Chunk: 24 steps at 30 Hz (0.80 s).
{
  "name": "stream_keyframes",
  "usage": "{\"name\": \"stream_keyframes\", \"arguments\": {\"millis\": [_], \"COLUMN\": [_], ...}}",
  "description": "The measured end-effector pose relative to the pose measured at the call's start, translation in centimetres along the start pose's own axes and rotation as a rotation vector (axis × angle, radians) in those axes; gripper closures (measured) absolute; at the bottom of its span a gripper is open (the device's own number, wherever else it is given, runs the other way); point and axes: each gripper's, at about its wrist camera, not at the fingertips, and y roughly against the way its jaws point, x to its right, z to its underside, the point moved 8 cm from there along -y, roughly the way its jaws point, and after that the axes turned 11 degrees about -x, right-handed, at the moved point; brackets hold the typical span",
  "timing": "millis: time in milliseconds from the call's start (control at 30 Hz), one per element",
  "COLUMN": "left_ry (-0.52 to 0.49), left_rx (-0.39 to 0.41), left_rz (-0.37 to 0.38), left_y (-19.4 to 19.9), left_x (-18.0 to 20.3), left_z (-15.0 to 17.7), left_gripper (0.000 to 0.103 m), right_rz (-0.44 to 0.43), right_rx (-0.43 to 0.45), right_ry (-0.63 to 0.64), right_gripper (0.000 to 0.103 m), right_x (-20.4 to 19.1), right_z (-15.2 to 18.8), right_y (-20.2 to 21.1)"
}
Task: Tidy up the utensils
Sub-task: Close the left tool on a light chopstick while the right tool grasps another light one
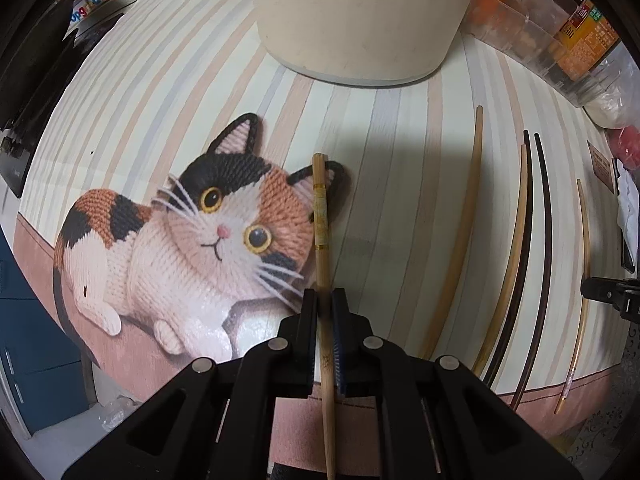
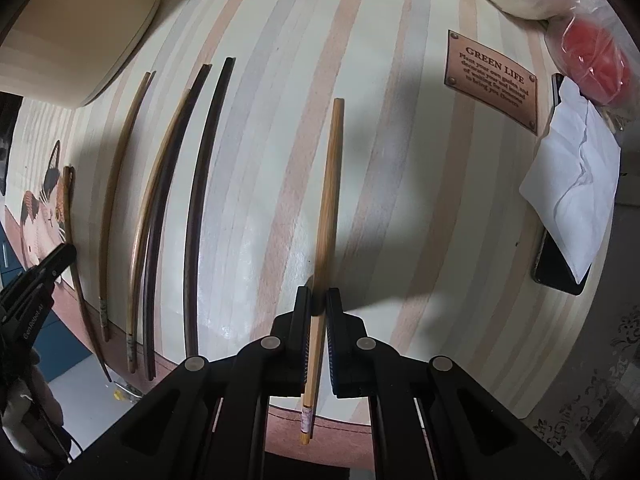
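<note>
Several chopsticks lie on a striped mat printed with a knitted cat. My left gripper is shut on a pale bamboo chopstick that lies over the cat's ear. My right gripper is shut on another pale chopstick further right on the mat. Between them lie a pale chopstick, a pale and dark pair and a dark chopstick. The left gripper shows at the left edge of the right wrist view, and the right gripper at the right edge of the left wrist view.
A cream round container stands at the back of the mat. Spice jars line the back right. A phone under white paper, a red thing in plastic and a "GREEN LIFE" label sit right.
</note>
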Motion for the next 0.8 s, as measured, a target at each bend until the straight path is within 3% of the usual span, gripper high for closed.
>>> {"name": "stream_keyframes", "arguments": {"millis": [367,800], "left_ry": [-0.022,-0.018], "left_rx": [0.006,0.022], "left_rz": [-0.007,0.013], "left_y": [-0.4,-0.3], "left_x": [0.8,-0.5], "left_z": [-1.8,-0.7], "left_gripper": [0.098,0.099], "right_rz": [0.044,0.034], "right_rx": [0.008,0.074], "right_ry": [0.013,0.002], "right_gripper": [0.096,0.096], "right_x": [-1.2,-1.5], "right_z": [0.6,1.8], "right_y": [-0.1,-0.8]}}
